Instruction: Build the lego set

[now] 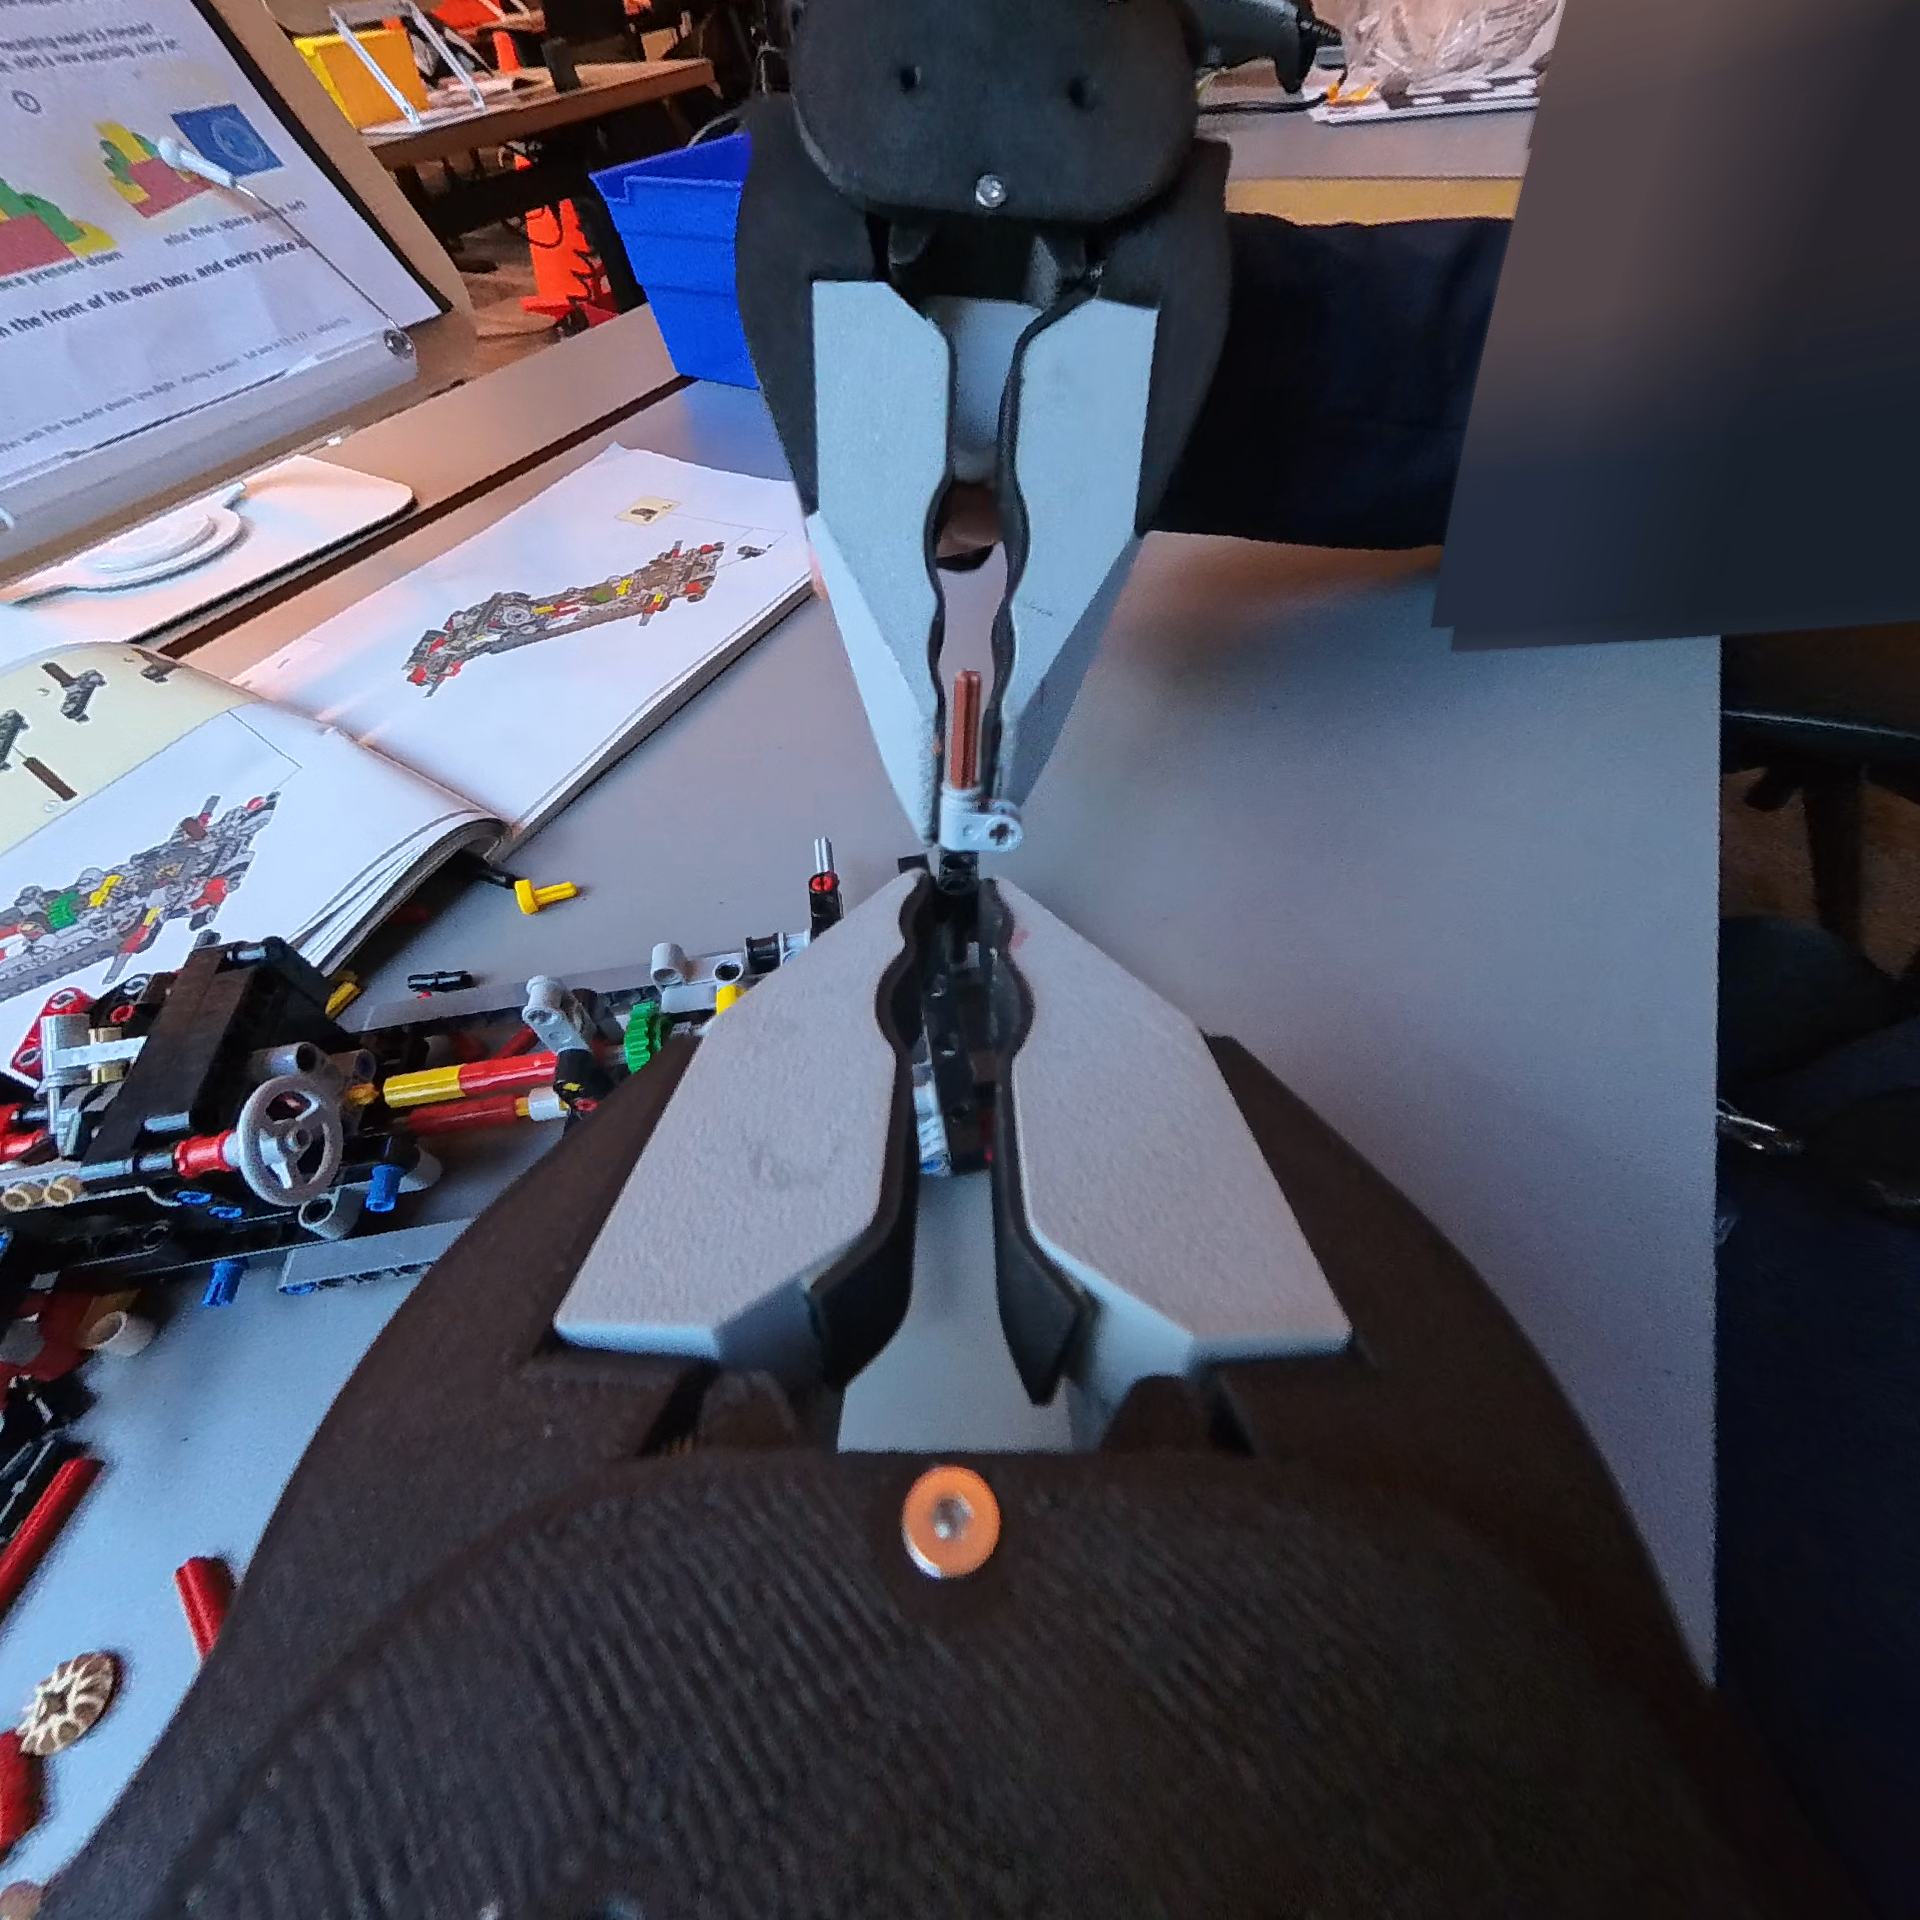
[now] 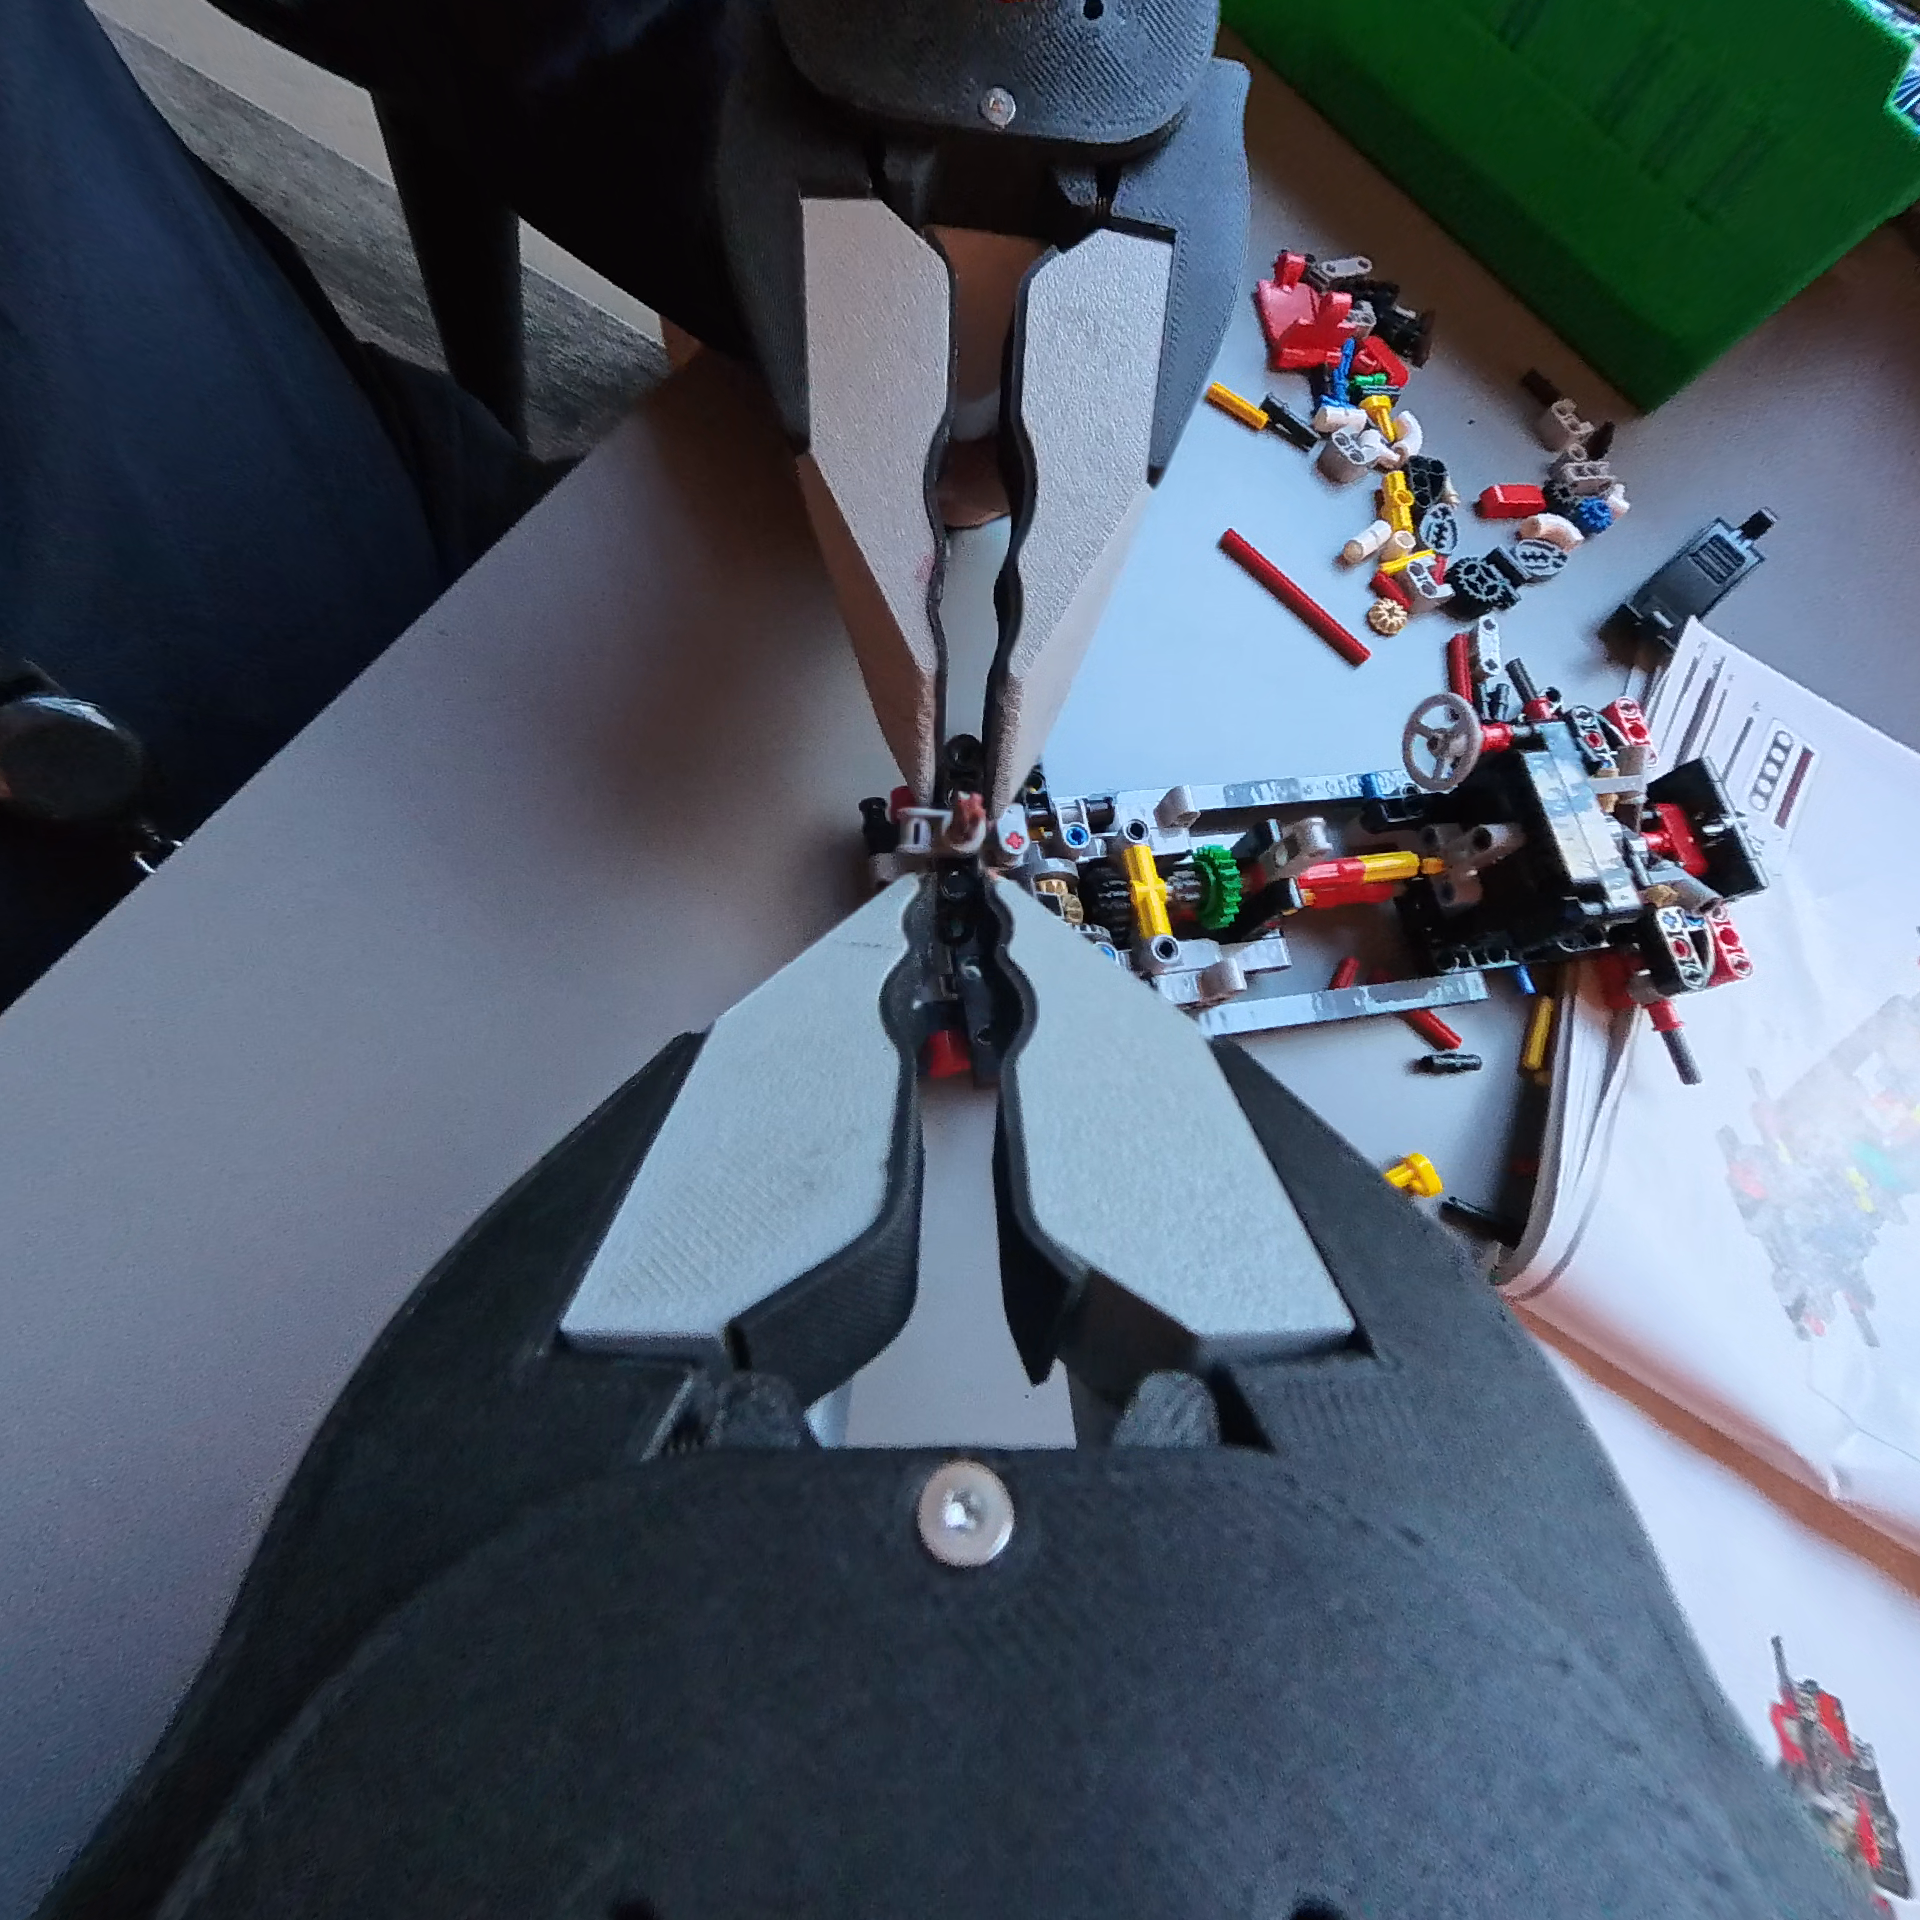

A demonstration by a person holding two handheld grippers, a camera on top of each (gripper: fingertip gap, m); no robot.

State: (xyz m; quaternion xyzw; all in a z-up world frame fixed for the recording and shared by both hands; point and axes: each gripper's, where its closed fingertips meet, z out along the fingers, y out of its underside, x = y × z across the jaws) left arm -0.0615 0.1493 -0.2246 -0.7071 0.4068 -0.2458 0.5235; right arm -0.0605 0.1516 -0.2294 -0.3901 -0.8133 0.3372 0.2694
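- My left tongs (image 1: 961,883) sit at the centre of the left view, narrow and clamped on a black beam (image 1: 956,1039) that runs back between the pads.
- My right tongs (image 2: 961,883) sit at the centre of the right view, also narrow, pads pressed on the same black beam (image 2: 961,935) from the opposite end.
- In the left view the right tongs come down from the top of the frame, tips almost meeting mine.
- A brown axle (image 1: 966,727) stands upright between the far fingers, just above my left tips, seated in a small grey connector (image 1: 977,826) at the beam's end.
- The half-built model (image 1: 260,1101) lies at left of the left view, on the grey table (image 1: 1351,935).
- An open manual (image 1: 468,665) lies at upper left, behind the model.
- Loose parts (image 2: 1403,457) are scattered at upper right of the right view, below a green bin (image 2: 1610,156).
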